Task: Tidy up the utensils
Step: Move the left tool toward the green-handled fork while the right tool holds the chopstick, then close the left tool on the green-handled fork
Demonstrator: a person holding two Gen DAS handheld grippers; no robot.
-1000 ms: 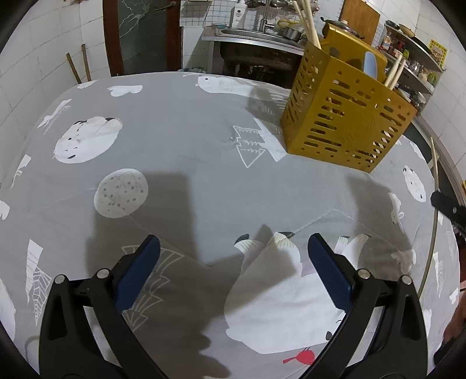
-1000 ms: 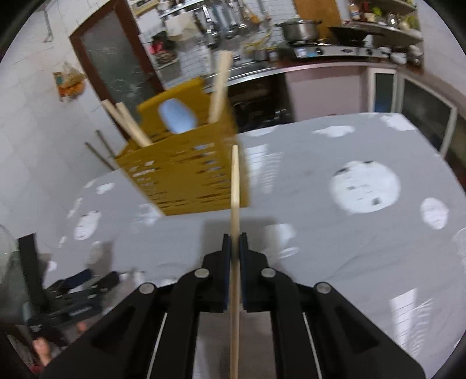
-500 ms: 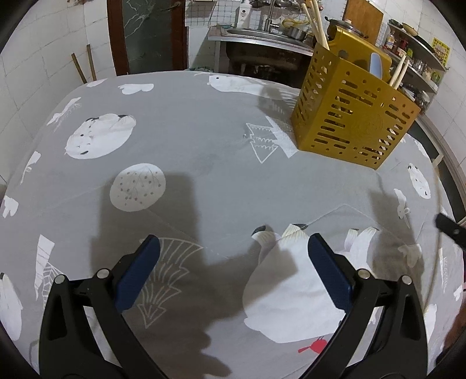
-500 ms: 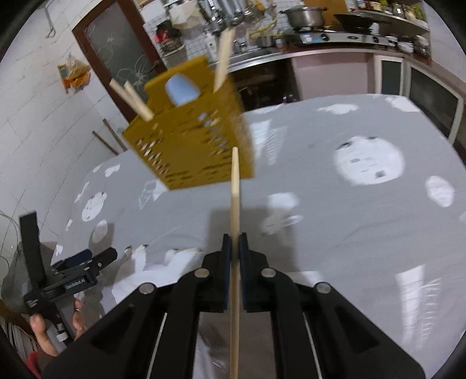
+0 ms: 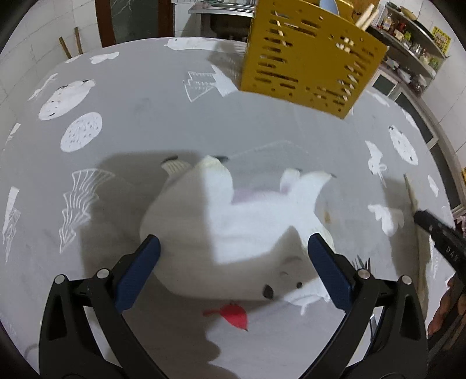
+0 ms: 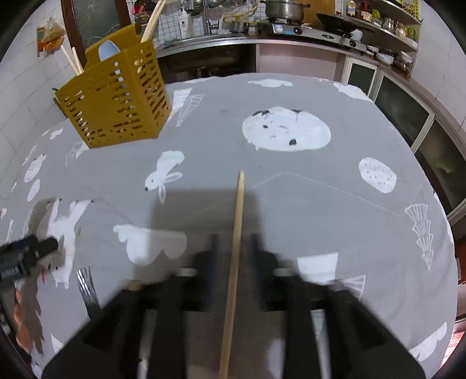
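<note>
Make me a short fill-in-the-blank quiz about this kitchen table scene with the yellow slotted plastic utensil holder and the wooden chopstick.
1. The yellow slotted plastic utensil holder stands on a grey printed ____.
2. The long wooden chopstick lies between the opening jaws of the ____ gripper.
3. The left gripper is open and holds ____.
4. The metal fork lies on the tablecloth, not in the ____.

Missing words: tablecloth; right; nothing; holder

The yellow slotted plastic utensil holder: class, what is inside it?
Inside the yellow slotted plastic utensil holder, wooden chopsticks and a pale blue utensil stick out; their lower ends are mostly hidden by its walls.
</note>
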